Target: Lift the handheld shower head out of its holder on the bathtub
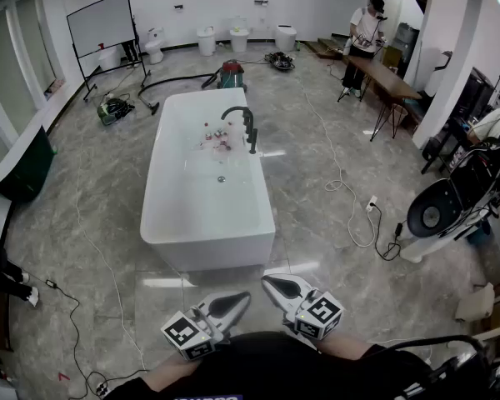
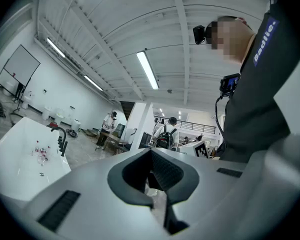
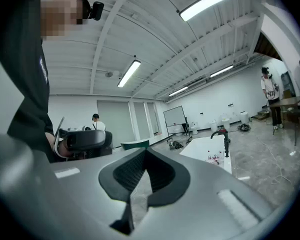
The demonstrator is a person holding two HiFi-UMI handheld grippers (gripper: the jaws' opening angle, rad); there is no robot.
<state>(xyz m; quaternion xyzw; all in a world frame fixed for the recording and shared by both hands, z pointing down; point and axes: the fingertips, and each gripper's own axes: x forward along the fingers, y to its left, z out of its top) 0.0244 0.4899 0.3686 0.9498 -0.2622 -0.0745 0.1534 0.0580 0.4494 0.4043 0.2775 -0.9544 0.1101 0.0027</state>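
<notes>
A white freestanding bathtub (image 1: 171, 223) stands mid-floor. On its right rim a black curved faucet (image 1: 236, 112) rises, and beside it the black handheld shower head (image 1: 252, 140) sits upright in its holder. The same shower head (image 2: 65, 147) (image 3: 226, 147) shows far off in both gripper views. My left gripper (image 1: 237, 300) (image 2: 151, 154) and right gripper (image 1: 275, 283) (image 3: 146, 153) are held close to my body, well short of the tub's near end. Both are shut with nothing in them.
Small bottles (image 1: 216, 137) lie inside the tub near the faucet. A red vacuum (image 1: 231, 73) and hoses lie behind it. Cables (image 1: 350, 198) trail over the floor to the right, near a white round machine (image 1: 437, 213). A person (image 1: 366, 28) stands by a table at the back right.
</notes>
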